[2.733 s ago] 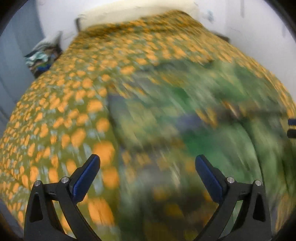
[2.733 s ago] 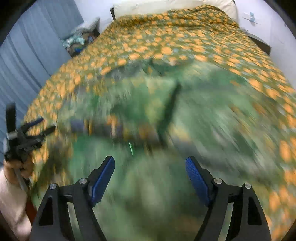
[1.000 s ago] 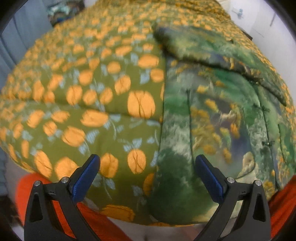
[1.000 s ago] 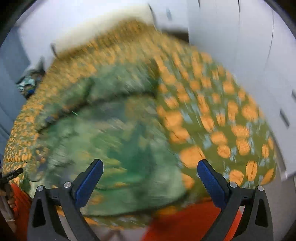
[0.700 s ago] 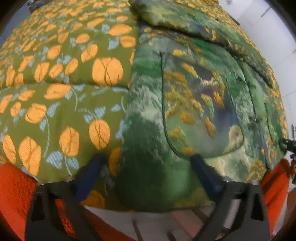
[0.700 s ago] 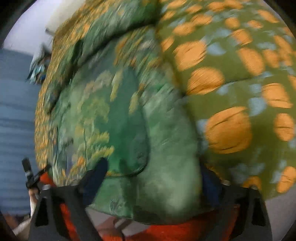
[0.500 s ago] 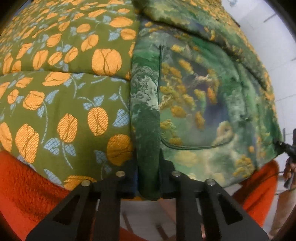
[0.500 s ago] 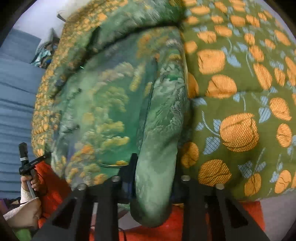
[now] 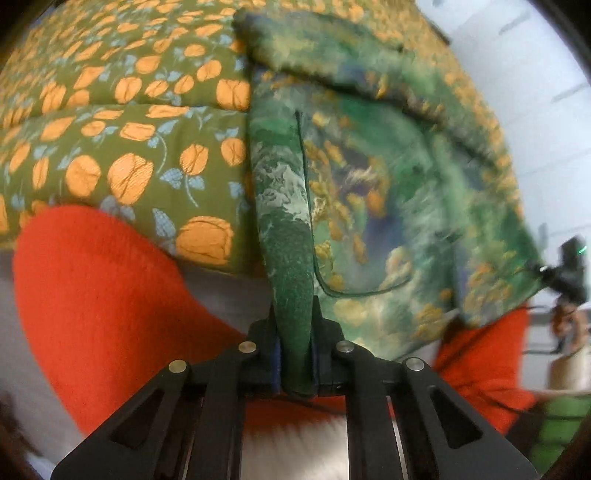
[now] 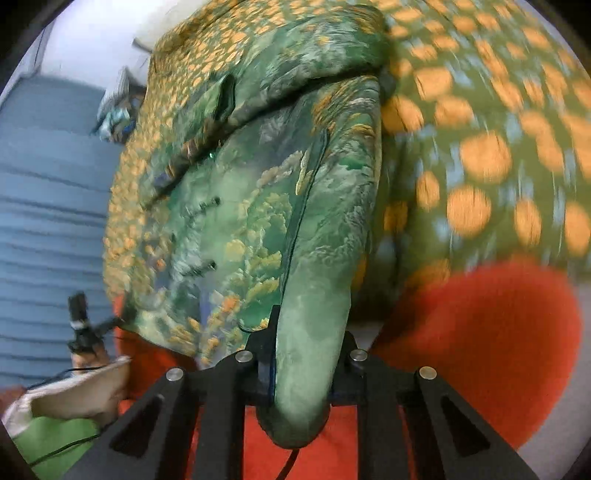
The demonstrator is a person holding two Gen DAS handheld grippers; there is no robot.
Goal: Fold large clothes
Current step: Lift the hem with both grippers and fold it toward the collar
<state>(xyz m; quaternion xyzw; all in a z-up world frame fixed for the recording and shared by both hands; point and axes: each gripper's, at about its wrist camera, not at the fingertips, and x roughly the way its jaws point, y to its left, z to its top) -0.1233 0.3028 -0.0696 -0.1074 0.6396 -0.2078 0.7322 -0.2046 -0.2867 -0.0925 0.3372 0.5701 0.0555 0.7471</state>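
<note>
Bed carries olive-green quilt (image 9: 122, 122) printed with orange tulips and pale blue leaves; quilt covers whole mattress, drapes over near edge. Green landscape-print jacket (image 9: 388, 192) lies directly on quilt, sleeve folded across upper part, hem hanging past bed edge. Orange-red blanket (image 9: 99, 302) hangs below quilt at near edge. White pillow (image 10: 155, 22) at far head end.

Hidden by the bunched green garment (image 9: 295, 258): the fingertips of the left gripper (image 9: 295, 363), and likewise those of the right gripper (image 10: 301, 365). Smeared by motion blur: the orange-flowered bedspread (image 10: 480, 122) on the right. Cut off at the frame's edge: the far end of the bed.
</note>
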